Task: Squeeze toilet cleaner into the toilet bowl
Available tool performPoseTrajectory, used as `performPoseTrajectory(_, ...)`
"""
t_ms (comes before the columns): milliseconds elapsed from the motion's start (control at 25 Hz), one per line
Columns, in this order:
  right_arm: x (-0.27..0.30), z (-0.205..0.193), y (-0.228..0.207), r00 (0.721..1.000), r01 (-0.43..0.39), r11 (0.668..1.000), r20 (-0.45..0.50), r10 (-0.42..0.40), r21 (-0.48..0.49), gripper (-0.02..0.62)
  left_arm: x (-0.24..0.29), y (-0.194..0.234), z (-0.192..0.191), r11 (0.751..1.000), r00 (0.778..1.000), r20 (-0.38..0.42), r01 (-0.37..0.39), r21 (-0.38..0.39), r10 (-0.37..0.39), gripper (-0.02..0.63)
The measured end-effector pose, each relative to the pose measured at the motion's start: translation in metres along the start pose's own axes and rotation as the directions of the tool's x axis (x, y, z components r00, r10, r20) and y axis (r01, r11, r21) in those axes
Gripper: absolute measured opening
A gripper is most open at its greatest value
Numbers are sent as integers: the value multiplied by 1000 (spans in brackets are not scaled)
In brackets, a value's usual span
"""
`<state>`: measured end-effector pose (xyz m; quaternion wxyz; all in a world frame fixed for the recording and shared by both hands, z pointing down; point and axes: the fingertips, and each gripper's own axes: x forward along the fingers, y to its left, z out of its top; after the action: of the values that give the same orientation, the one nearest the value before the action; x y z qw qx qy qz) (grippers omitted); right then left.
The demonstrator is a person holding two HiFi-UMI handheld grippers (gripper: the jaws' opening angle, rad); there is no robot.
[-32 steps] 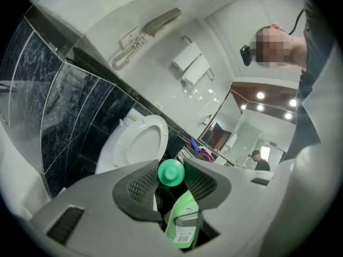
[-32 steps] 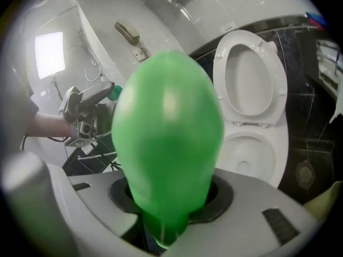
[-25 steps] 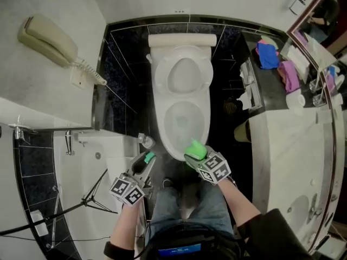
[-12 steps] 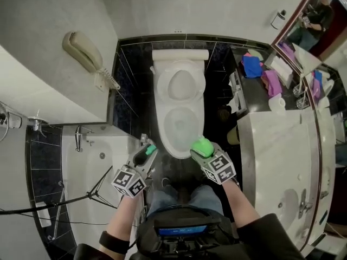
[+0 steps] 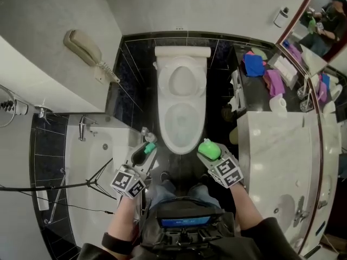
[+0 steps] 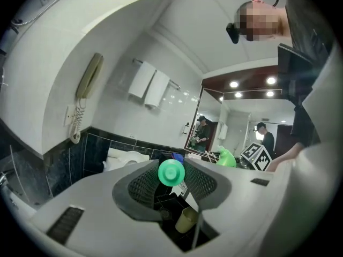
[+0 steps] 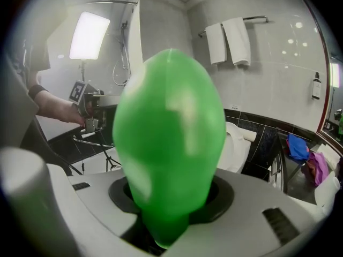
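The white toilet (image 5: 182,107) stands open, lid up, against the black tiled wall; it also shows in the left gripper view as the toilet (image 6: 120,159) and in the right gripper view as the toilet (image 7: 236,143). My right gripper (image 5: 209,150) is shut on the green cleaner bottle (image 7: 169,138), held off the bowl's front right rim. My left gripper (image 5: 144,151) is shut on the small round green cap (image 6: 171,172), off the bowl's front left. Both grippers hang in front of the bowl, apart from it.
A wall phone (image 5: 81,47) hangs at the left. A bathtub (image 5: 97,161) with a tripod stand (image 5: 81,186) is at the lower left. The marble vanity (image 5: 282,145) runs along the right, with coloured cloths (image 5: 252,64). A yellow bin (image 6: 185,218) stands beside the toilet.
Both grippers have risen with the cap and the bottle still in them, and the right one has drifted a little right. The head view has pulled back, so the toilet looks smaller.
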<state>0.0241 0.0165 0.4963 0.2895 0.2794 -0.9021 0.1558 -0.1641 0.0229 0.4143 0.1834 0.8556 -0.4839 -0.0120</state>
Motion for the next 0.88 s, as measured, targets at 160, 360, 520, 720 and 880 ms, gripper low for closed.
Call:
performPoseTrajectory(160, -13, -7, -13, 1000, 2, 1000, 5, -2, 26, 189, -1, -9, 1, 1000, 1000, 6, -19, 4, 19, 152)
performPoseTrajectory(360, -18, -17, -27, 1000, 23, 999, 17, -24, 40, 189, -3, -9, 4, 999, 999, 19, -44, -15, 44, 150)
performPoseTrajectory(520, -19, -14, -23, 1000, 3, 999, 9, -3, 44, 189, -6, -4, 6, 997, 998, 29, -51, -66, 53, 152)
performPoseTrajectory(720, -19, -17, -20, 1000, -25, 1000, -2, 25, 18, 189, -9, -6, 13, 998, 999, 37, -33, -51, 35, 152)
performPoseTrajectory(880, -16, -15, -11, 998, -68, 997, -17, 68, -33, 189, -9, -17, 18, 999, 999, 25, 37, -3, -37, 152)
